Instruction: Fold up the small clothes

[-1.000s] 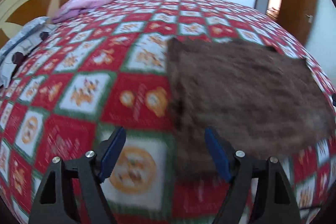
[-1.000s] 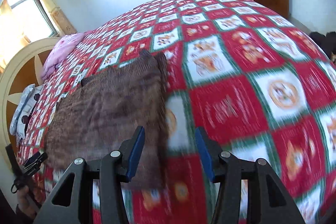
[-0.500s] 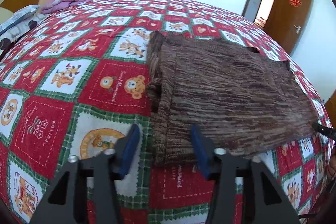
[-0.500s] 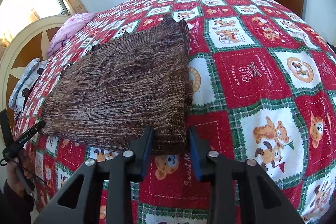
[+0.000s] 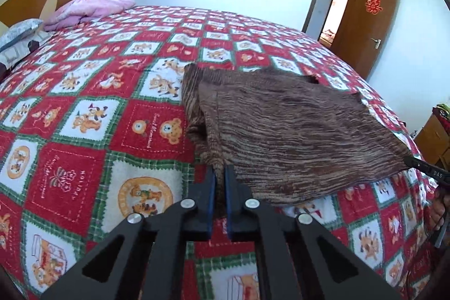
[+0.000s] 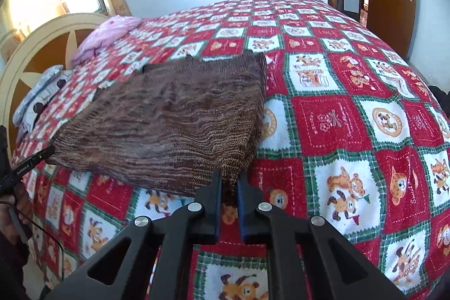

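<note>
1. I am looking across the bed (image 5: pixel 84 131), its red-and-white bear-print blanket filling both wrist views; every place below is given relative to this bed.
2. The brown knit garment (image 5: pixel 281 137) is lying on the near half of the bed, its far edge resting on the blanket while its near edge is hanging lifted between my two tools.
3. The pink pillow (image 5: pixel 92 6) is sitting at the head of the bed, well apart from the garment, and the wooden door (image 5: pixel 365 24) is standing open beyond the bed's far side.
4. The left tongs (image 5: pixel 220 173) are pinching the garment's near corner, blue pads nearly together with knit bunched between them.
5. The right tongs (image 6: pixel 228 182) are gripping the other near corner the same way, closed down to the thickness of the cloth.
6. I judge that I am beginning a fold: both near corners are gripped and raised off the bed.
7. Next, I reckon, both corners want carrying level toward the far edge, kept taut and even, then laying down square so the edges are meeting.
</note>
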Available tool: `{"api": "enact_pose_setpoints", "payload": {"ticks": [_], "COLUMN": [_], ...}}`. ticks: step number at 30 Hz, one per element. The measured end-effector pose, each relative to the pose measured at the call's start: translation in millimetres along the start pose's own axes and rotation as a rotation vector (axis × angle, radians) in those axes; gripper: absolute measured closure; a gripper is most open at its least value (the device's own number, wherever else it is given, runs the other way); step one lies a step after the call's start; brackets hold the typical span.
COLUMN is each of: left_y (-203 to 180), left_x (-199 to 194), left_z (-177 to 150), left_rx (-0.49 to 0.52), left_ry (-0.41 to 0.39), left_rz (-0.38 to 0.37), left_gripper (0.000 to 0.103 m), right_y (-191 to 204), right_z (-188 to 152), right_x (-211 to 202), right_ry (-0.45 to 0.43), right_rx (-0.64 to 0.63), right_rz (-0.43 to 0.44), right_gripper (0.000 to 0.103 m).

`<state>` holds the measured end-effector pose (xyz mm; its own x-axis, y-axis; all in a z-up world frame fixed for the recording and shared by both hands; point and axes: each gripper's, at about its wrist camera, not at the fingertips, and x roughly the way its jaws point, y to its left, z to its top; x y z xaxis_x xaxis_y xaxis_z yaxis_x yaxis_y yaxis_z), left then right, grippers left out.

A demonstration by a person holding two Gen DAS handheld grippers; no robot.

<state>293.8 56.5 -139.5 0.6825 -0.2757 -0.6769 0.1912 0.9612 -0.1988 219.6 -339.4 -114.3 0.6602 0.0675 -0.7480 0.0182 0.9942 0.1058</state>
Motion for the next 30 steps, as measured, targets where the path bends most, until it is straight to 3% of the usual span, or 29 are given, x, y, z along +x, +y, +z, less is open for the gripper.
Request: {"api": "enact_pose_setpoints", "payload": {"ticks": [5,7,9,16,18,21,24,28,30], "left_y": [6,9,9,7,6,4,5,6,7], "left_x": [16,19,14,17,16,13,11,7,3], "left_z": [-16,-23,-26,-26,-27,-31,-34,-34,-36], "left_rx": [-0.005,-0.023,-0.024,0.015,0.020,0.036,0.031,0.009,-0.004], "left_ry": [0.054,0.061,0.044,0.036,0.029,0.021,0.010,0.006,-0.002], "left_rz": [0.023,0.022,0.019,0.047,0.054,0.070,0.081,0.097,0.108], "left_gripper": [0.098,0.098,0.098,0.098,0.098,0.091,0.085,0.066,0.054], "right_y": [-19,-20,-14,-9,4,25,52,96,113], "right_z": [-11,-12,-10,-11,-8,6,26,41,38], "right_x": [19,10,3,19,9,-7,-9,24,44], "right_ry": [0.057,0.037,0.019,0.082,0.052,-0.032,-0.091,-0.049,-0.008], "right_rx": [0.091,0.103,0.068,0.028,-0.015,-0.062,-0.069,-0.096,-0.113], "right_rz": [0.015,0.031,0.011,-0.084,-0.157,-0.268,-0.143,0.014,0.028], "right_gripper": [0.095,0.095,0.095,0.095,0.089,0.068,0.066,0.066,0.066]}}
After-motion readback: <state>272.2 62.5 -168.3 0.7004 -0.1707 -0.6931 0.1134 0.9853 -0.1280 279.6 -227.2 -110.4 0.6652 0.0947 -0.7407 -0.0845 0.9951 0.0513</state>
